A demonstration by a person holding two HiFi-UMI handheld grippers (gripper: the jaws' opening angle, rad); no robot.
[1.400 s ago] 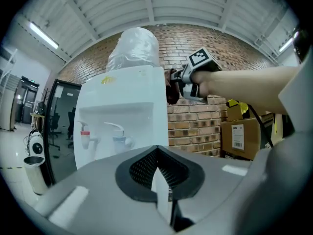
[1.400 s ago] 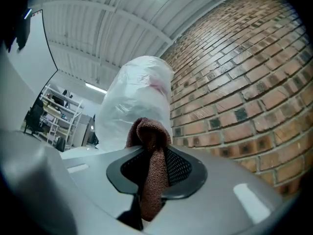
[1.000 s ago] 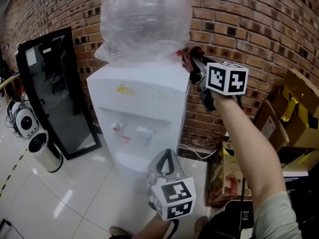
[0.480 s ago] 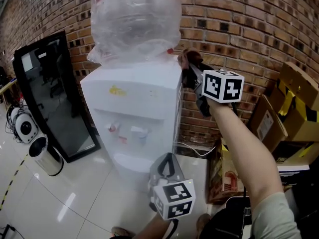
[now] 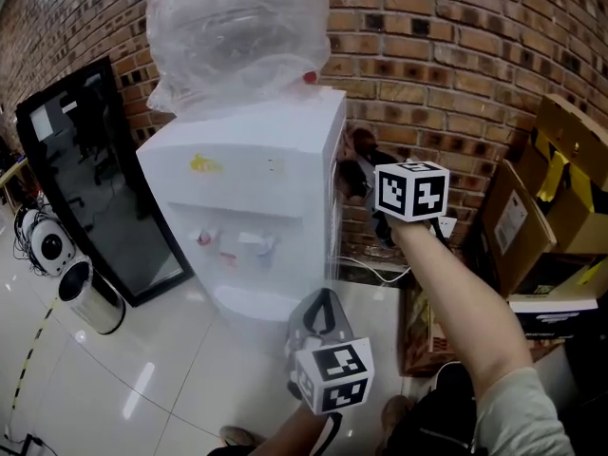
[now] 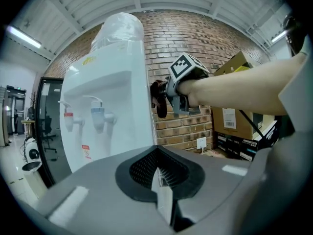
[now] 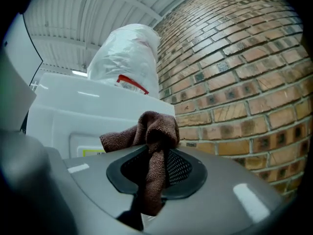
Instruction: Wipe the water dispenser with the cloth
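Brown cloth [image 7: 155, 141] is pinched between the jaws of the right gripper [image 7: 152, 177]. It bunches above them and hangs down through the gap, so its lower end is lost behind the grey jaw bodies. It sits at the right side of the white water dispenser [image 5: 256, 179], up near the top, in the narrow space between that side and the brick wall [image 5: 456, 65]. In the head view the marker cube [image 5: 411, 190] covers most of that gripper, and whether the cloth presses on the dispenser's side cannot be made out. The left gripper [image 6: 161, 182] hangs low in front of the dispenser, jaws closed together with nothing between them. The plastic-wrapped bottle [image 5: 233, 36] on top is cut off by the frame's upper edge. Cardboard boxes [image 5: 560, 193] at the right run out of frame.
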